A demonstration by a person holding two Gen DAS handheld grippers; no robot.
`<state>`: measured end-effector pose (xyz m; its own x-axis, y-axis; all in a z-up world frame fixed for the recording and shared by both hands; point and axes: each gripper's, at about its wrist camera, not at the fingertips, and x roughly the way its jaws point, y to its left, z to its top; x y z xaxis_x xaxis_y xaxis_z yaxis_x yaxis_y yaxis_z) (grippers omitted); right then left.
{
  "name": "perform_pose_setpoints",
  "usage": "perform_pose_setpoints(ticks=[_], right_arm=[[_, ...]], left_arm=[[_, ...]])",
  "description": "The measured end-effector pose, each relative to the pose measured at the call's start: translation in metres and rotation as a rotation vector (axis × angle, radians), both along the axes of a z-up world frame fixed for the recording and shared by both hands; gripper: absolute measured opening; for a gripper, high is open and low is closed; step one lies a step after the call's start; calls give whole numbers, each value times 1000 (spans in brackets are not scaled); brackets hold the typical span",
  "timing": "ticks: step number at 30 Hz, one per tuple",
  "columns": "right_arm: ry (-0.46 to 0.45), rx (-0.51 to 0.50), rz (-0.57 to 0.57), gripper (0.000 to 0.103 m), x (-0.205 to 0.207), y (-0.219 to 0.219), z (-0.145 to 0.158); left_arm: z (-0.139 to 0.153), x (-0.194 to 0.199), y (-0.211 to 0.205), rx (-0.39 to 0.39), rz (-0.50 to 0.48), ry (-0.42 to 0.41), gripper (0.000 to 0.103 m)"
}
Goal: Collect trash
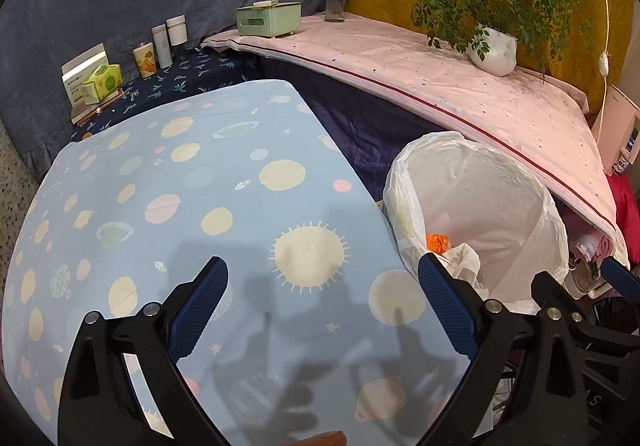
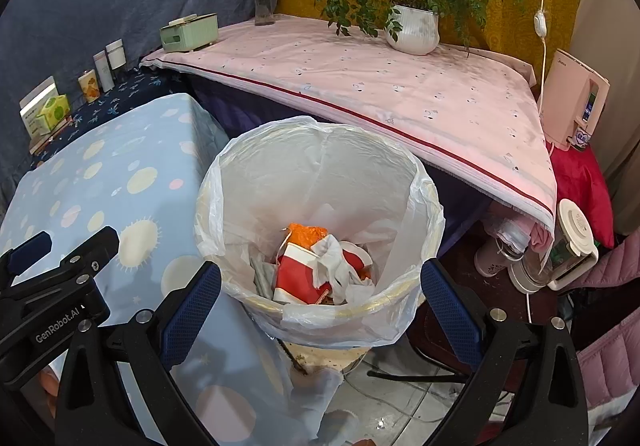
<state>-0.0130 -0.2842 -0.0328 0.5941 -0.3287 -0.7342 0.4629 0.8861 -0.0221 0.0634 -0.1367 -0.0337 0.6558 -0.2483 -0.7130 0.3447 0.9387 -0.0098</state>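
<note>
A bin lined with a white plastic bag (image 2: 320, 173) stands beside a table under a light blue planet-print cloth (image 1: 180, 205). Inside lie a red and white carton (image 2: 296, 278), crumpled white tissue (image 2: 336, 258) and an orange scrap (image 2: 306, 234). My right gripper (image 2: 320, 286) is open and empty, held over the bin's near rim. My left gripper (image 1: 322, 286) is open and empty above the blue cloth, with the bin (image 1: 480, 205) to its right. The left gripper also shows in the right wrist view (image 2: 60, 262), at the left.
A pink-clothed table (image 2: 380, 97) behind the bin holds a potted plant (image 2: 414, 31), a flower vase (image 2: 264, 5) and a green tissue box (image 2: 188, 31). Cups and boxes (image 1: 120, 65) stand on a dark cloth at the back left. A water dispenser (image 2: 576, 101) and a kettle (image 2: 560, 254) are at the right.
</note>
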Motion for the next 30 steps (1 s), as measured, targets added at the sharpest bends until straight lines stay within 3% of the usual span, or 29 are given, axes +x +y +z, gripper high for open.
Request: perform_pose_setpoints(ticks=[30], right_arm=[[13, -4, -9, 96, -12, -3, -5]], left_arm=[[-4, -9, -2, 14, 8, 16, 92]])
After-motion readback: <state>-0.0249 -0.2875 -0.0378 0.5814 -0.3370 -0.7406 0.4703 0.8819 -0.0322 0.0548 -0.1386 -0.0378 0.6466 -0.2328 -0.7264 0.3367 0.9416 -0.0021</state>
